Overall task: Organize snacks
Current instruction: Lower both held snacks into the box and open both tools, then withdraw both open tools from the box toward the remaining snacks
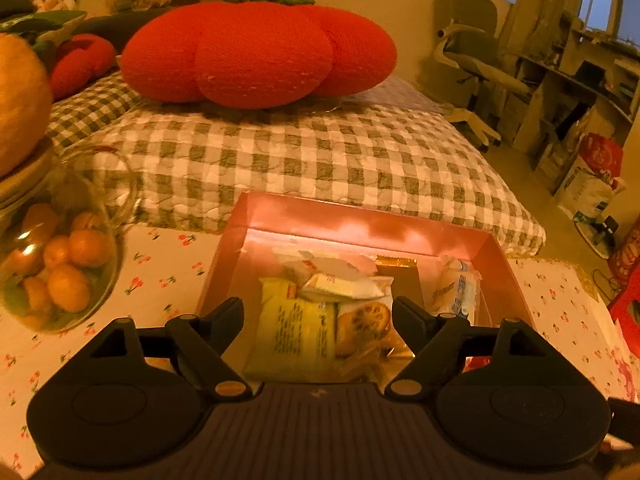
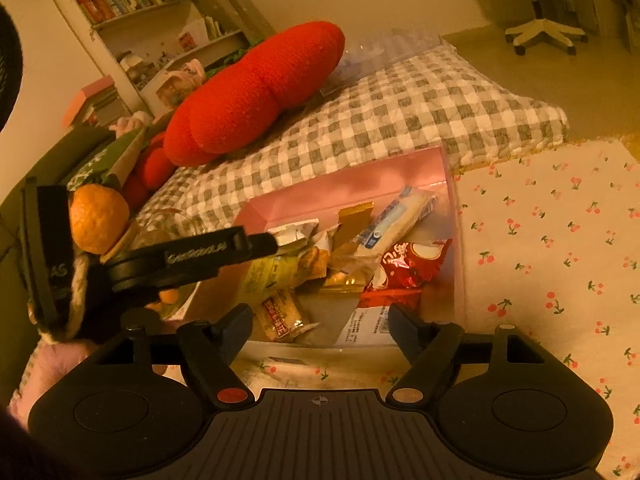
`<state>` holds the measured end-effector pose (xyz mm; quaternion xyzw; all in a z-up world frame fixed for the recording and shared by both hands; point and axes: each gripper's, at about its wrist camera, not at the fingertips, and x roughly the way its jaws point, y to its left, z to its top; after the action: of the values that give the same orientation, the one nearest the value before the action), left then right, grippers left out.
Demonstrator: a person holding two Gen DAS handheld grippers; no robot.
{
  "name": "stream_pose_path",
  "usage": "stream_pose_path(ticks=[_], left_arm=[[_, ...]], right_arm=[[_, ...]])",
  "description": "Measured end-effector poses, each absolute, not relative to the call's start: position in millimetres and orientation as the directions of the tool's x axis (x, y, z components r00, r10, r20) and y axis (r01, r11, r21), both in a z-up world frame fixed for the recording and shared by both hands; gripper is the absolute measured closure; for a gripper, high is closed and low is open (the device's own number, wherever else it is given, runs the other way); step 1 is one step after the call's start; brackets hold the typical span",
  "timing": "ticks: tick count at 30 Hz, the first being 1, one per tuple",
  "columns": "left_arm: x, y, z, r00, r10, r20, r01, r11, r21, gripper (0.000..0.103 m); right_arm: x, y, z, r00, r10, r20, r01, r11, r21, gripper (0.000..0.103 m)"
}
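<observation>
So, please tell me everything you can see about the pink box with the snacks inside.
The pink rectangular box looks like glossy cardboard, with upright walls and no lid on it. It stands open on the white cherry-print tablecloth, its far side next to the grey checked quilt. Inside, wrapped snacks lie loosely piled: a yellow biscuit packet, a white and blue packet, a red packet and gold wrappers. Neither tool touches the box.

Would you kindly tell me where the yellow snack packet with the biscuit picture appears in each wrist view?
Left wrist: yellow snack packet lies low centre, between the open fingers, inside the pink box.
Right wrist: yellow snack packet sits centre-left in the pink box, under the other gripper's finger.
Shared landmark: red tomato cushion.
</observation>
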<state>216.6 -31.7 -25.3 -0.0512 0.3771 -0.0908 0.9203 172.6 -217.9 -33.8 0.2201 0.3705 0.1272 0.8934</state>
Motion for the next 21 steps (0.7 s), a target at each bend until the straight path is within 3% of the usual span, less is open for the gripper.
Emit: stream_pose_path(ticks=[6, 21], left_arm=[[198, -24, -20, 0.701, -0.190, -0.687, 0.114, 0.981, -0.155, 0.019], [154, -7, -19, 0.690, -0.178, -0.701, 0.080, 0.982, -0.171, 0.010]], right_arm=[[164, -218, -26, 0.705, 0.375, -0.602, -0.067, 0.880, 0.470, 0.019], [142, -220, -11, 0.707, 0.330, -0.625, -0.064, 0.910, 0.409, 0.014]])
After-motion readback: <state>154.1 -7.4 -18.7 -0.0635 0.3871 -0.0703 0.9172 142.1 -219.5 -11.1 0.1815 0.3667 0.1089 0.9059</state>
